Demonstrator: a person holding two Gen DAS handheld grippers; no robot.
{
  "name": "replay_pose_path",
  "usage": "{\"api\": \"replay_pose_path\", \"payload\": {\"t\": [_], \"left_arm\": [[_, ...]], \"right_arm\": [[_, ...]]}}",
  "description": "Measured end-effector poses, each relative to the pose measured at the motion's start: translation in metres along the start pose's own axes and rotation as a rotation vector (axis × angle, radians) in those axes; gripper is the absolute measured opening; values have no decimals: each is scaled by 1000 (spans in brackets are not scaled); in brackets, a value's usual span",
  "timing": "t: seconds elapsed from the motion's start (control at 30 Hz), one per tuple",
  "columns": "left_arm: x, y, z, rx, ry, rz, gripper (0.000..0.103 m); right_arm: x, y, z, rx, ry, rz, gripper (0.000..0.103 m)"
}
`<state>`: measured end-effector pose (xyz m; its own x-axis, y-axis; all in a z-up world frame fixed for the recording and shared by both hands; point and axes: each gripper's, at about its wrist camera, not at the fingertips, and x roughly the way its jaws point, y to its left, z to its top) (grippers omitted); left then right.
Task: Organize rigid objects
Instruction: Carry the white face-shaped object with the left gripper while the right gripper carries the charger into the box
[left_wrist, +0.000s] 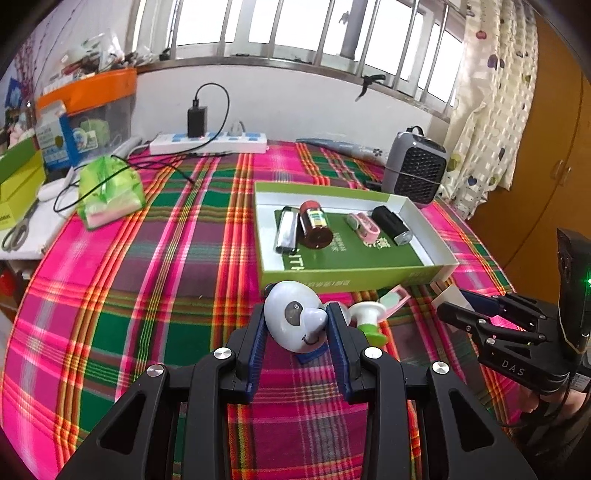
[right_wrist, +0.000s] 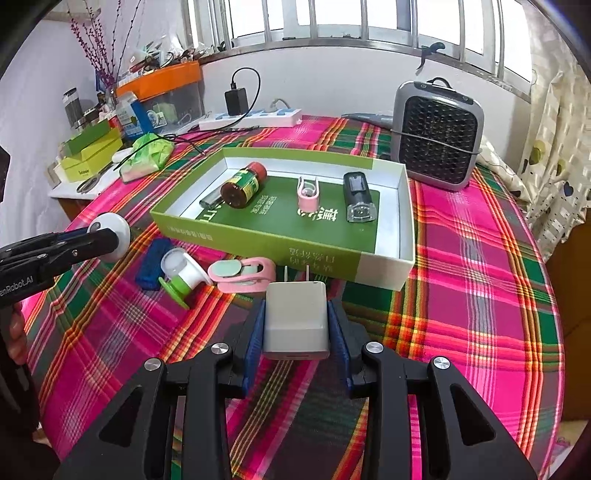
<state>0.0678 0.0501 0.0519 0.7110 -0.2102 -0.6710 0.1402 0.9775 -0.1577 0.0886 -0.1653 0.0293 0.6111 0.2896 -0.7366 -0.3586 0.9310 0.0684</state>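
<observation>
My left gripper (left_wrist: 297, 314) is shut on a white egg-shaped toy (left_wrist: 291, 321) with a drawn face, held just above the plaid cloth in front of the green box (left_wrist: 347, 275). In the box lie a silver lighter (left_wrist: 286, 230), a brown bottle (left_wrist: 314, 225), a pink clip (left_wrist: 364, 226) and a black device (left_wrist: 391, 223). My right gripper (right_wrist: 295, 306) is shut on a white plug charger (right_wrist: 295, 317), its prongs pointing at the box (right_wrist: 258, 240). On the cloth before the box lie a blue block (right_wrist: 153, 264), a white-and-green piece (right_wrist: 183, 273) and a pink clip (right_wrist: 243, 275).
A grey fan heater (right_wrist: 437, 134) stands behind the box at the right. A power strip (left_wrist: 208, 143) with a black adapter runs along the far wall. A green packet (left_wrist: 110, 188), cables, scissors (left_wrist: 16, 234) and stacked boxes crowd the left side.
</observation>
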Motion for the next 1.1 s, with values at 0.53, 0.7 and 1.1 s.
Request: {"api": "replay_pose_path", "payload": {"t": [0.53, 0.7, 1.1], "left_arm": [[7, -15, 26, 48, -23, -20, 31], [13, -19, 37, 57, -26, -32, 31], [35, -28, 54, 74, -6, -49, 31]], "right_arm": [[-8, -7, 23, 2, -45, -17, 35], [-8, -9, 32, -2, -58, -20, 35], [5, -19, 53, -1, -58, -22, 35]]}}
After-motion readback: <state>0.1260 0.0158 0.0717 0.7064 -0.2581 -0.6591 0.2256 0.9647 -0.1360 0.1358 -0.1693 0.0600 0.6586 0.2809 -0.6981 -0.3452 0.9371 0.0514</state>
